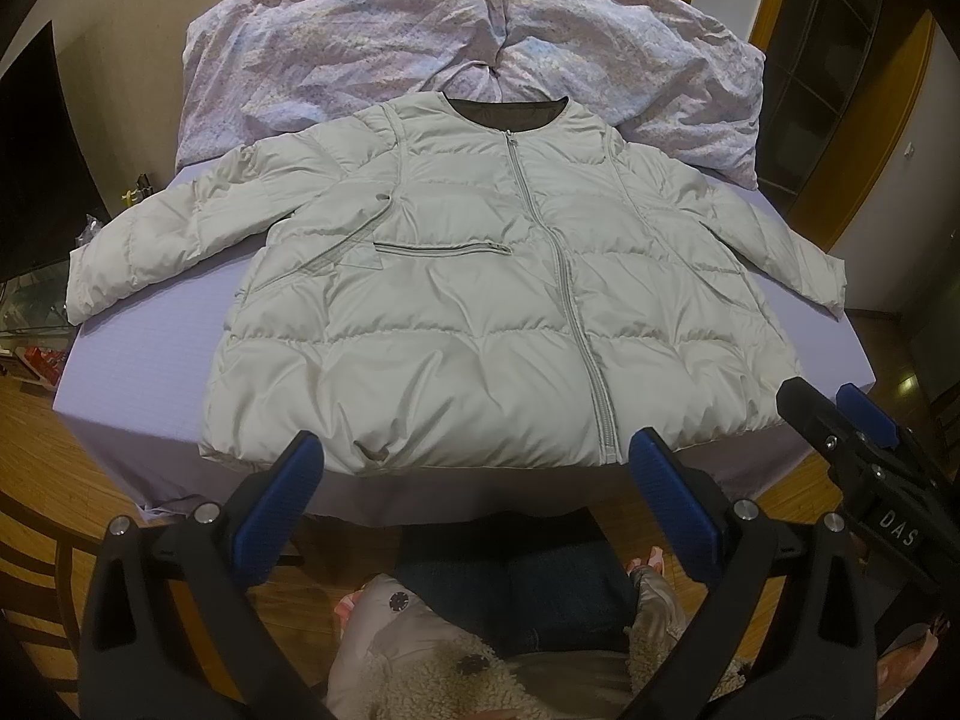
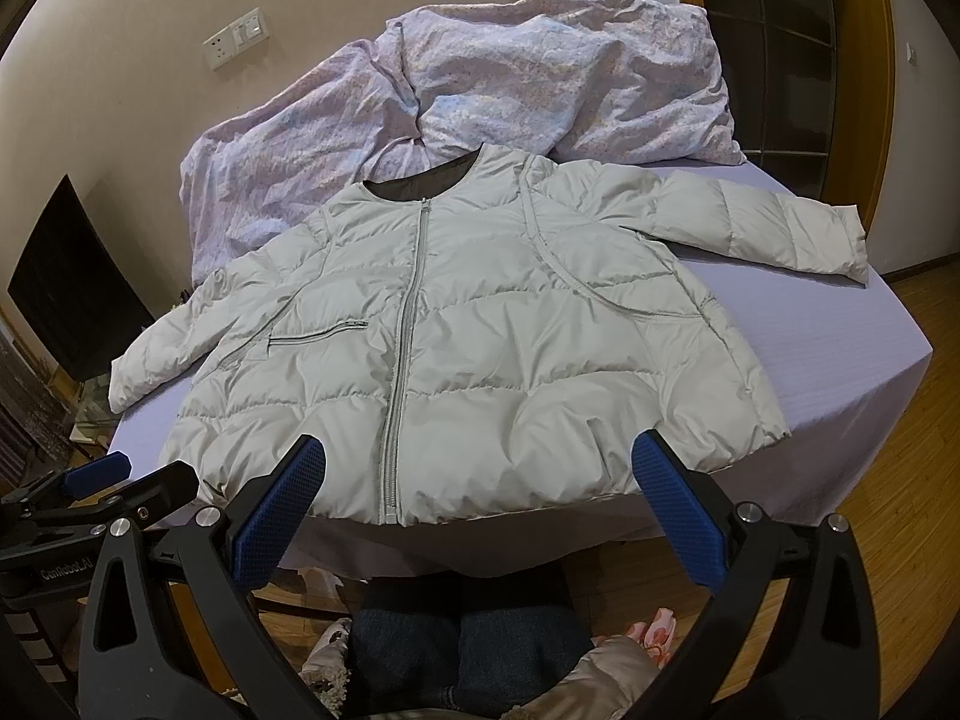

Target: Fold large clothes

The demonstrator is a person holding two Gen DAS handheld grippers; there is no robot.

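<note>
A pale grey-green puffer jacket (image 1: 456,312) (image 2: 480,336) lies flat and zipped, front up, on a lilac bed (image 1: 138,372) (image 2: 840,348), both sleeves spread outward. Its hem reaches the bed's near edge. My left gripper (image 1: 474,450) hovers open above and just short of the hem, nothing between its blue pads (image 1: 300,468). My right gripper (image 2: 480,456) is likewise open over the hem near the zipper's lower end. Each gripper shows at the side of the other's view: the right gripper (image 1: 840,402), and the left gripper (image 2: 138,468), whose state there is unclear.
A crumpled lilac floral duvet (image 1: 480,42) (image 2: 480,72) is heaped at the head of the bed behind the collar. A person's legs in dark jeans (image 1: 528,588) stand at the bed's foot. Wooden floor (image 2: 900,516) surrounds the bed; a dark TV (image 1: 36,180) stands left.
</note>
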